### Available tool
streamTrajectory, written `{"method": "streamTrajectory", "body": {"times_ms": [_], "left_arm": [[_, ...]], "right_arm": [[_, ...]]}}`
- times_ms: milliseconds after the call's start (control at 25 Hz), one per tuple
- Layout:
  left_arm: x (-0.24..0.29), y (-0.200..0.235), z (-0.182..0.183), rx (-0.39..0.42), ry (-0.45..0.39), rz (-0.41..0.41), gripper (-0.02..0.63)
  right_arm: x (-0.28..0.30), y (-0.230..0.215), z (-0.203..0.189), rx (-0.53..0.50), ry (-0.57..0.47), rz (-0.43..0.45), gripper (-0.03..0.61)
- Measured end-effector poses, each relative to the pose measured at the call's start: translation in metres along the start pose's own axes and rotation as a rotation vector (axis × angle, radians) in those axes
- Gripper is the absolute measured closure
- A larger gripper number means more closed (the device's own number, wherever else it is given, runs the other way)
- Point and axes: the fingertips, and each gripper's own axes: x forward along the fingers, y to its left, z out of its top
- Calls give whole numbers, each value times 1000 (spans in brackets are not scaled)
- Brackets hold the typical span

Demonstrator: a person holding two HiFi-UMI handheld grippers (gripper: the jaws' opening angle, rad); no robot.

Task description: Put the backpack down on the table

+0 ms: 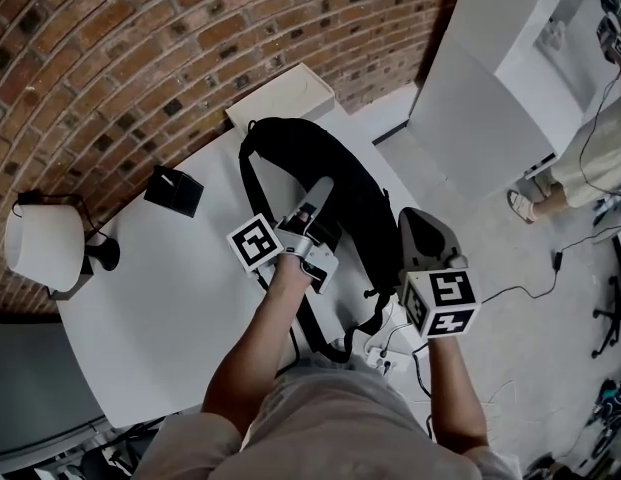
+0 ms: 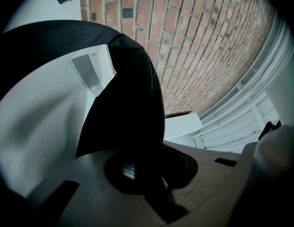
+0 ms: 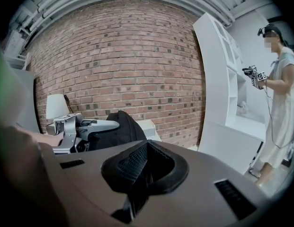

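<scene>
The black backpack [image 1: 340,178] lies on the white table [image 1: 170,308], its straps trailing toward the near edge. My left gripper [image 1: 322,186] reaches over it, shut on a fold of its black fabric. In the left gripper view that fabric [image 2: 132,93] runs straight into the left gripper [image 2: 137,174]. My right gripper [image 1: 415,226] hangs just off the table's right edge beside the backpack, apart from it. Its jaws are shut, with nothing between them. From the right gripper [image 3: 142,174], the backpack [image 3: 122,126] shows behind the left gripper [image 3: 113,124].
A white lamp [image 1: 45,248] and a black box [image 1: 173,190] stand at the table's left. A white cabinet [image 1: 285,93] meets the brick wall behind the backpack. A power strip [image 1: 385,358] lies at the near edge. A person [image 1: 600,158] stands on the floor at right.
</scene>
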Motion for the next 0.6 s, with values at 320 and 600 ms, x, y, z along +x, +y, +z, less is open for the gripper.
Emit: {"method": "streamTrajectory", "body": {"times_ms": [320, 600], "left_arm": [[-11, 10, 8, 5, -9, 23, 563], [-28, 17, 12, 26, -10, 51, 563]], "right_arm": [[9, 9, -2, 1, -2, 25, 577], [12, 25, -6, -10, 4, 52, 577]]}}
